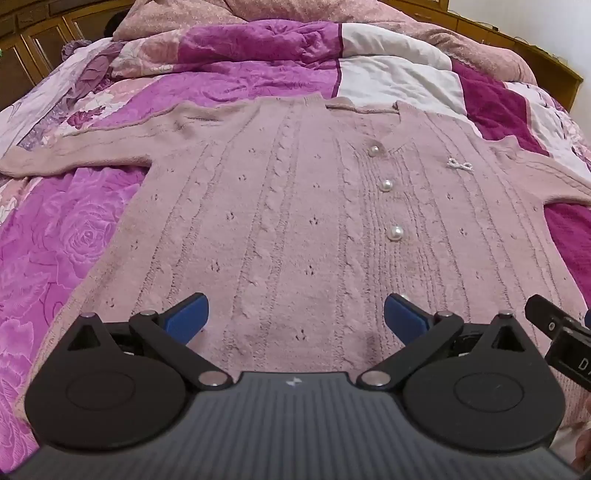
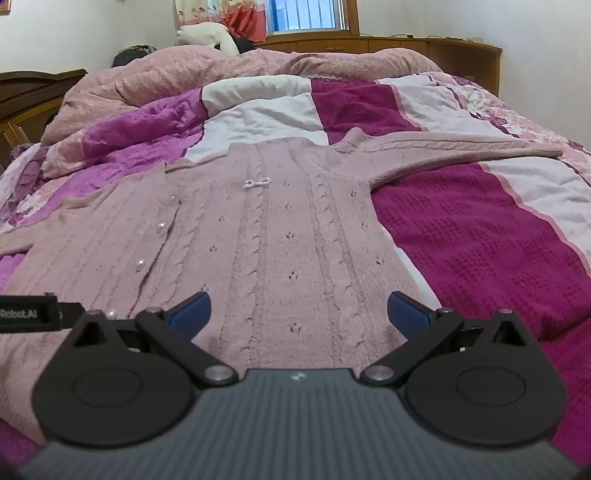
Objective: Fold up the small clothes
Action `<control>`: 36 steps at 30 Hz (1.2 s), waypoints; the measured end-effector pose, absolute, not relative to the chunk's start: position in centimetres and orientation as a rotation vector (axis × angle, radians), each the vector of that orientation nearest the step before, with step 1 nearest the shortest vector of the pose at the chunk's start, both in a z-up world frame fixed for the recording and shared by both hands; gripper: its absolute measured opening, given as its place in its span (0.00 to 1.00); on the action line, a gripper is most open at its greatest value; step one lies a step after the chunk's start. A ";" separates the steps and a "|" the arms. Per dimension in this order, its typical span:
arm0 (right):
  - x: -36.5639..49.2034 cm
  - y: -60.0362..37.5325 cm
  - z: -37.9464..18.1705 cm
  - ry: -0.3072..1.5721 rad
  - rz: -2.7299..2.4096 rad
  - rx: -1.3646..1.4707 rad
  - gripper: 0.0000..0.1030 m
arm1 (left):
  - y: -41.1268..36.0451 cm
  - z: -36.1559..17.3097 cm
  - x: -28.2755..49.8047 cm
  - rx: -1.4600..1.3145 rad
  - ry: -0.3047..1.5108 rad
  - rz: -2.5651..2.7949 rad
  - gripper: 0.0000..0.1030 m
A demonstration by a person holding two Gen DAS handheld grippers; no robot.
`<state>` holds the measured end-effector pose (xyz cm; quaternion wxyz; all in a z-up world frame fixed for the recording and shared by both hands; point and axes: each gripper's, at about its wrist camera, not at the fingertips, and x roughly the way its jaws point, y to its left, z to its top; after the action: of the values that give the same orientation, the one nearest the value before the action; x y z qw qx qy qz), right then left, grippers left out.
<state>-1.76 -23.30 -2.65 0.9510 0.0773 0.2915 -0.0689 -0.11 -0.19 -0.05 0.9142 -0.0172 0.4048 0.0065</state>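
A pale pink knitted cardigan (image 1: 295, 206) with pearl buttons (image 1: 386, 185) and a small bow (image 1: 460, 165) lies flat, front up, on the bed, both sleeves spread out sideways. My left gripper (image 1: 295, 317) hovers open over its lower hem area, blue pads wide apart, nothing between them. In the right wrist view the same cardigan (image 2: 258, 240) fills the middle, its right sleeve (image 2: 461, 151) stretched toward the right. My right gripper (image 2: 299, 315) stands open above the lower right part of the cardigan, holding nothing. Its body (image 1: 561, 343) shows at the left view's right edge.
The bed carries a magenta, purple and white patchwork quilt (image 2: 480, 236) and a bunched pink duvet (image 2: 221, 70) at the far end. Wooden furniture (image 2: 461, 55) and a window (image 2: 306, 14) stand behind. The left gripper's body (image 2: 29, 314) shows at the left edge.
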 end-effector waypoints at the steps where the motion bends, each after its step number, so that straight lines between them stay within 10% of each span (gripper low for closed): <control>1: -1.7 -23.3 -2.7 0.594 -0.141 0.158 1.00 | -0.3 0.0 -0.1 -0.030 0.832 0.012 1.00; 36: -1.5 -23.4 -2.9 0.605 -0.143 0.158 1.00 | -0.5 -0.2 0.1 -0.022 0.836 0.029 1.00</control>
<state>-1.52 -23.38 -2.90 0.9491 0.0776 0.2971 -0.0703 0.12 -0.48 -0.20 0.9137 -0.0107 0.4061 0.0141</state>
